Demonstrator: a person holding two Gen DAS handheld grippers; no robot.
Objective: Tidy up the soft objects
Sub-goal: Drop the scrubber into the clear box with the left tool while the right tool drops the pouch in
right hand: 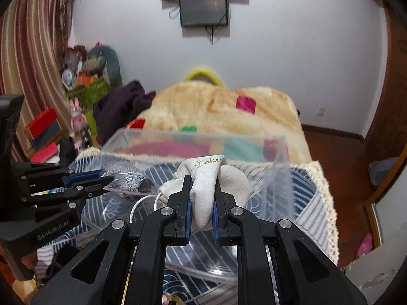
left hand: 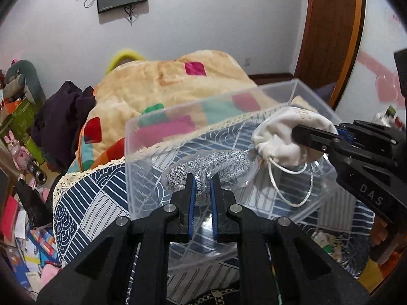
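Observation:
A clear plastic bin point(left hand: 178, 117) stands on the blue-and-white patterned cloth point(left hand: 84, 195); it also shows in the right wrist view point(right hand: 193, 137). My left gripper point(left hand: 202, 179) is shut on a clear bag holding a grey knitted item point(left hand: 211, 165) and holds it inside the bin; the bag also shows in the right wrist view point(right hand: 127, 175). My right gripper point(right hand: 202, 181) is shut on a white drawstring pouch point(right hand: 216, 178) over the bin. In the left wrist view the pouch point(left hand: 282, 137) hangs at the bin's right side, its cord loop point(left hand: 292, 190) dangling.
A beige blanket with coloured patches point(left hand: 165, 86) lies behind the bin, a dark purple garment point(left hand: 63, 117) to its left. Toys and boxes point(right hand: 84, 89) crowd the left. A wooden door point(left hand: 330, 38) stands right. Papers litter the floor point(left hand: 28, 244).

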